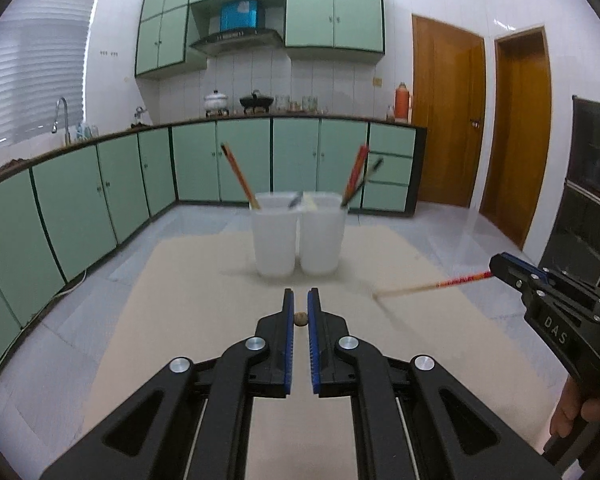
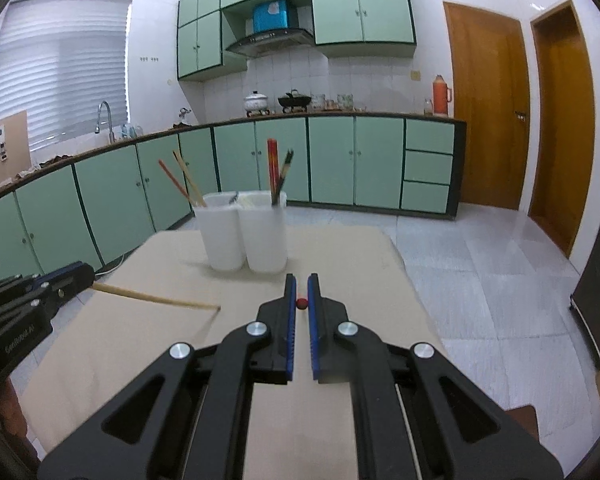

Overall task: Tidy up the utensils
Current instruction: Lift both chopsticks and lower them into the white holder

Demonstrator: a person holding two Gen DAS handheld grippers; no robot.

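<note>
Above the counter (image 1: 220, 360), each tool clamps one chopstick by its end: left tool (image 1: 301, 304) the plain chopstick (image 2: 156, 299), right tool (image 2: 301, 288) the red-ended chopstick (image 1: 432, 285), ready for the cups (image 1: 274, 240).

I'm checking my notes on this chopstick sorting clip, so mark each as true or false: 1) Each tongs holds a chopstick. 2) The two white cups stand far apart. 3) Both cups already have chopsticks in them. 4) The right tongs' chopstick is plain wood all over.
1) True: the left tongs and the right tongs each pinch a chopstick.
2) False: the left cup and the right cup stand side by side, about touching.
3) True.
4) False: the right tongs' chopstick is red near the grip, pale toward its tip.
</note>
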